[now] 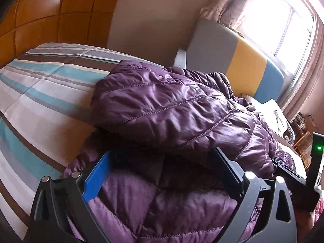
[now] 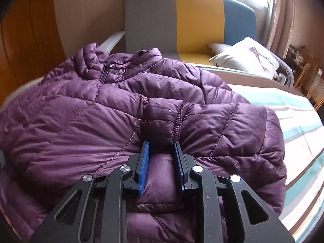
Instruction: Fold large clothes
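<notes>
Jacket: a glossy purple quilted puffer jacket point(image 2: 85, 121) of slick, crinkled nylon with stitched diagonal channels lies on the bed, bunched into soft mounds; its zipped collar sits at the far end.
Sleeve: a puffy purple sleeve with an elastic-gathered cuff point(image 2: 162, 125) lies folded across the jacket's body.
Bed cover: a matte quilted bedspread striped white, teal, grey and brown point(image 1: 36, 93) shows to the left of the jacket in the left wrist view and to the right of it in the right wrist view.
Left claw point(image 1: 162, 170): black frame, one blue ribbed pad visible; spread wide over the jacket, pads pressing nothing. The right finger is dark and hard to make out.
Right claw point(image 2: 161, 162): blue ribbed pads pinching a fold of the sleeve near its cuff.
Headboard: a flat padded panel in grey, mustard and blue blocks point(image 2: 198, 16) stands at the far end.
Pillow: a smooth white pillow with a small dark print point(image 2: 247, 58), far right; the print is too small to read.
Hidden: the jacket's near hem is cut off by the claw frames.
</notes>
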`<state>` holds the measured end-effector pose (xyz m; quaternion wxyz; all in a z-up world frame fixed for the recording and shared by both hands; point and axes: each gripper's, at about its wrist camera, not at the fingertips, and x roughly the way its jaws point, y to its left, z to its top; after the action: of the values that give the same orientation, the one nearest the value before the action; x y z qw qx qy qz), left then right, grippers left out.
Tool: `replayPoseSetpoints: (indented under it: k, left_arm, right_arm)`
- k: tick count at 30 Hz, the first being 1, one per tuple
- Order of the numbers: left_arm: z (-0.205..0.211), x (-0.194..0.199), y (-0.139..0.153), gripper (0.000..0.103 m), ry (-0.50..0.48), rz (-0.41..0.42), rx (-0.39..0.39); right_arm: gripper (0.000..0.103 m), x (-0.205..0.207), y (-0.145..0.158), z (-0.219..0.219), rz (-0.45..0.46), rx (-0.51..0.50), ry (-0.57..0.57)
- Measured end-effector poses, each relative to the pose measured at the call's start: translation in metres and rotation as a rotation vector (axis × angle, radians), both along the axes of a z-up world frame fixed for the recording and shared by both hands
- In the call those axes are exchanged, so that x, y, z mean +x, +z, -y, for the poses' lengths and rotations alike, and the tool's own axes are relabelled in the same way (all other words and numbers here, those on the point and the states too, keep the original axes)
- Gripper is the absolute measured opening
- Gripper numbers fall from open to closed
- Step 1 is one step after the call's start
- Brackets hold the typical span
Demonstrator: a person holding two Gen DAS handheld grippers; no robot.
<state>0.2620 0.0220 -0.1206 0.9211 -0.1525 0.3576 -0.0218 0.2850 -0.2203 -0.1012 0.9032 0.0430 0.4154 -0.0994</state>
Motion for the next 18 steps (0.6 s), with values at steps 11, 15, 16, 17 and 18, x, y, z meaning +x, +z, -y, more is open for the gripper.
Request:
replayPoseSetpoints:
  k: [11, 15, 16, 17, 18]
  left_arm:
    - [0.007, 0.044, 0.058, 0.096, 0.039, 0.112, 0.166]
    - [0.007, 0.088, 0.031, 0.069, 0.003, -0.01, 0.291]
    - [0.007, 0.089, 0.026, 0.07, -0.003, -0.011, 0.301]
    - [0.006, 0.091, 0.02, 0.07, -0.006, -0.011, 0.317]
    - [0.004, 0.094, 0.014, 0.071, -0.01, -0.023, 0.325]
  right_arm:
    - [0.025, -0.002, -0.003, -0.013, 0.014, -0.109, -0.002]
    - [0.025, -0.004, -0.002, -0.016, 0.016, -0.108, -0.002]
    - [0.025, -0.004, -0.002, -0.016, 0.017, -0.105, -0.001]
    - [0.025, -0.005, -0.002, -0.016, 0.018, -0.1, -0.001]
    - [0.025, -0.005, -0.002, -0.016, 0.019, -0.098, -0.001]
